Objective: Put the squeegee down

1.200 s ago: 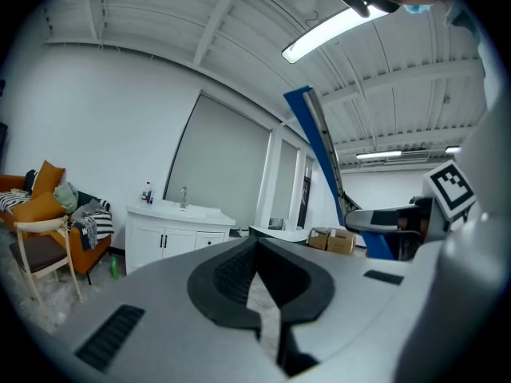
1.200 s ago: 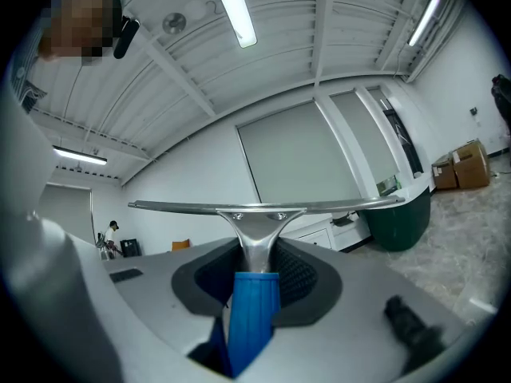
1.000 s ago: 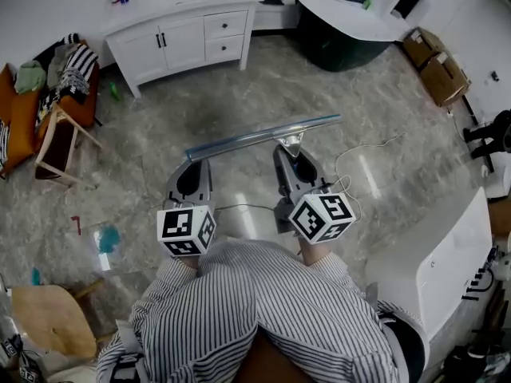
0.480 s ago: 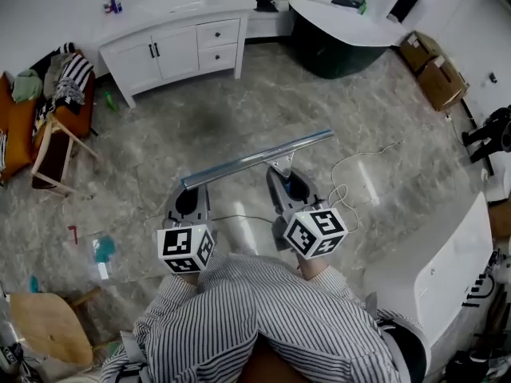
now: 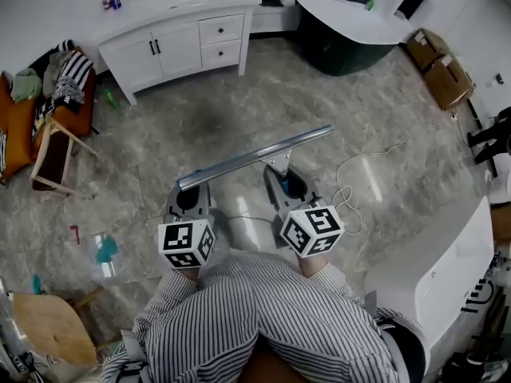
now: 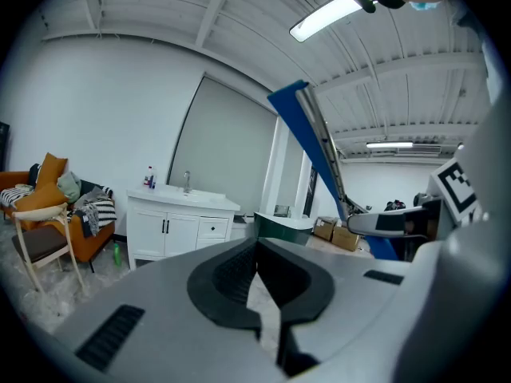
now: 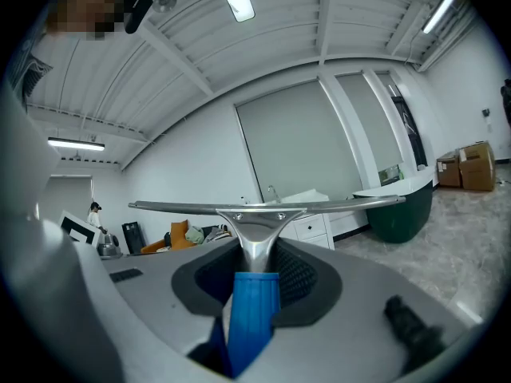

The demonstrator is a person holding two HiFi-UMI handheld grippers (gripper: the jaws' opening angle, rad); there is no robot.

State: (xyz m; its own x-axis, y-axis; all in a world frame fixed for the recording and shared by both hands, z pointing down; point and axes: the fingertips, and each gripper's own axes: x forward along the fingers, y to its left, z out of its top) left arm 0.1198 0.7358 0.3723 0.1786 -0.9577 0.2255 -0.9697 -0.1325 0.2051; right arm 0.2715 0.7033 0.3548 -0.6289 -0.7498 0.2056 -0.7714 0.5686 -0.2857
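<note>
The squeegee (image 5: 255, 156) is a long metal bar on a metal neck with a blue handle (image 7: 251, 309). It hangs over the marble floor in front of me, its bar slanting up to the right in the head view. My right gripper (image 5: 277, 180) is shut on the blue handle, and the bar (image 7: 263, 206) lies level across the right gripper view beyond the jaw tips. To its left, my left gripper (image 5: 192, 194) is shut with nothing in it, its tips (image 6: 257, 246) meeting. The squeegee's blade (image 6: 311, 150) crosses the left gripper view at the right.
A white vanity cabinet (image 5: 180, 34) and a dark green bathtub (image 5: 351, 38) stand at the far wall. An orange chair with clothes (image 5: 48, 110) is at the left. A white cable (image 5: 351, 182) loops on the floor. A white unit (image 5: 435, 270) stands at the right.
Both grippers and the squeegee have come down and back toward me. The right grip on the handle is unchanged, and the left gripper stays shut.
</note>
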